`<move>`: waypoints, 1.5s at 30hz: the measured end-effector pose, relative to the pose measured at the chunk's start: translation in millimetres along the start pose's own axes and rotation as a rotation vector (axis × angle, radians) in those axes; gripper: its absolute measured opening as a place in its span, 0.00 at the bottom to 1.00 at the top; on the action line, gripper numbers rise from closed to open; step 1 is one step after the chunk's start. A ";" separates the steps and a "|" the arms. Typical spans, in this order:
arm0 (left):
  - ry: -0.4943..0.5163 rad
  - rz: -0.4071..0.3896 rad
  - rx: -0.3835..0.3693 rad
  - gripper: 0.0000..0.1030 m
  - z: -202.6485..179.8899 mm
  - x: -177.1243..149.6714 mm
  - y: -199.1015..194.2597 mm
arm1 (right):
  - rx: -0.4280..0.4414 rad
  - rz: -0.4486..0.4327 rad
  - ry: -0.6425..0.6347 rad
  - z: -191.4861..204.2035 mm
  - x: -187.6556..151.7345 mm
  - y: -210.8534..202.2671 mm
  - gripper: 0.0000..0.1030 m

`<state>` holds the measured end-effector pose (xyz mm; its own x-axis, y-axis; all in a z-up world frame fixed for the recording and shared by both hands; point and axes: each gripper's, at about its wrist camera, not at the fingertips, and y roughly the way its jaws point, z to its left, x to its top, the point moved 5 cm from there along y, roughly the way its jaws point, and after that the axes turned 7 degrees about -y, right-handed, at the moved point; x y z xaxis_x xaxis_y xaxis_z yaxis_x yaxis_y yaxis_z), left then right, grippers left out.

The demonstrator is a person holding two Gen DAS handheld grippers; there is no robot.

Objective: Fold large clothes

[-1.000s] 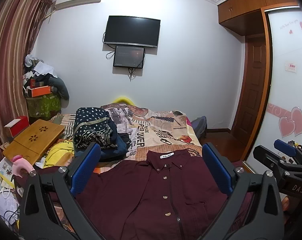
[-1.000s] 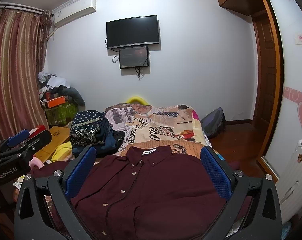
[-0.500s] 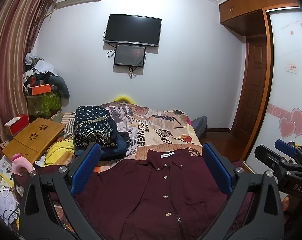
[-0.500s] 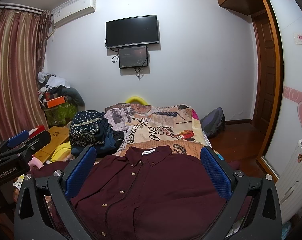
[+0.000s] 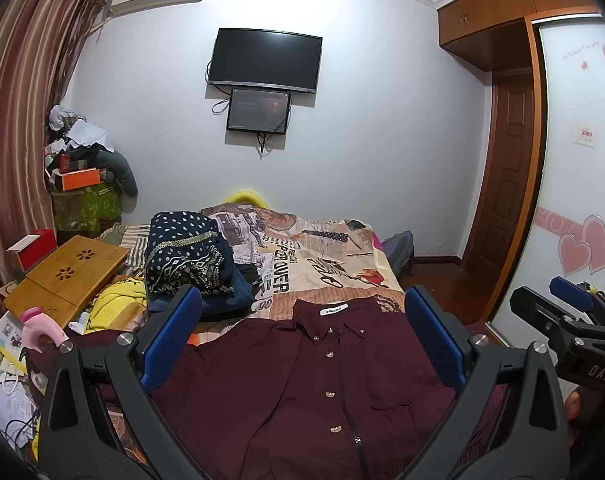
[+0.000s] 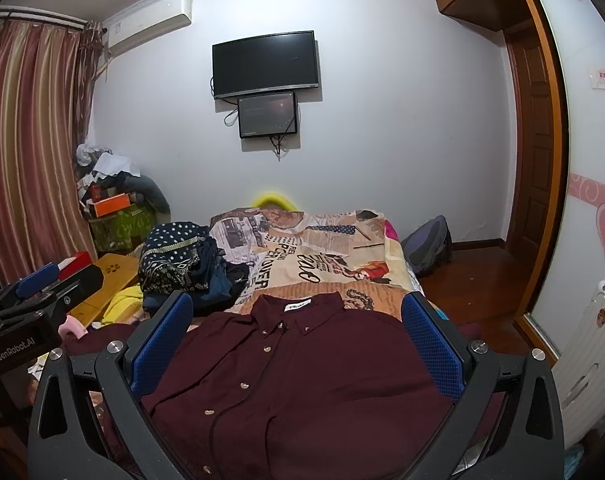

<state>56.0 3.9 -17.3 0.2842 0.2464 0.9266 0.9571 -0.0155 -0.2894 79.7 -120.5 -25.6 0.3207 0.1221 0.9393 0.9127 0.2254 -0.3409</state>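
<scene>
A: Where does it stand?

B: The maroon shirt (image 5: 302, 384) lies front-up on the bed (image 5: 326, 256), buttoned, collar toward the far wall, covering the near end of the mattress. No fold looks started yet.

A: And the grippers?

B: The left hand-held gripper (image 5: 302, 334) is spread wide with nothing between its blue pads; it hovers above the shirt's chest. The right hand-held gripper (image 6: 296, 330) is the same, wide open and empty, beside the other one.

A: So what's the sensible way in?

B: I'd judge the first fold is a side panel with its sleeve. Take one layer only, at the shoulder seam and at the hem on the same side, and carry both points across together so the edge stays straight. Cloth this limp will sag between two grips, so keep it taut and low.

A: Anything in the way?

B: The printed bedspread (image 6: 326, 256) beyond the collar is free, but a pile of dark clothes (image 5: 186, 256) sits just left of the shirt's shoulder. Farther left there's a wooden lap desk (image 5: 66, 276). A television (image 6: 264, 64) hangs on the back wall.
</scene>
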 end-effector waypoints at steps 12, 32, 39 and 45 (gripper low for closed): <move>0.006 0.004 -0.001 0.99 -2.9 -0.5 1.9 | -0.002 0.004 0.007 -0.3 -0.2 0.8 1.00; -0.013 0.027 0.013 0.99 9.0 -4.0 12.9 | -0.009 0.032 0.021 -3.3 -3.8 9.7 1.00; -0.042 0.030 0.075 0.99 40.9 0.5 28.4 | -0.021 0.077 0.017 -0.9 -6.2 27.4 1.00; -0.096 0.018 0.188 0.99 92.5 8.0 43.1 | -0.027 0.121 -0.004 4.8 -7.3 45.6 1.00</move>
<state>94.3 94.9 -44.6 0.2863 0.3393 0.8961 0.9218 0.1576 -0.3542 117.7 -106.5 -48.3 0.4281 0.1506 0.8911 0.8738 0.1826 -0.4507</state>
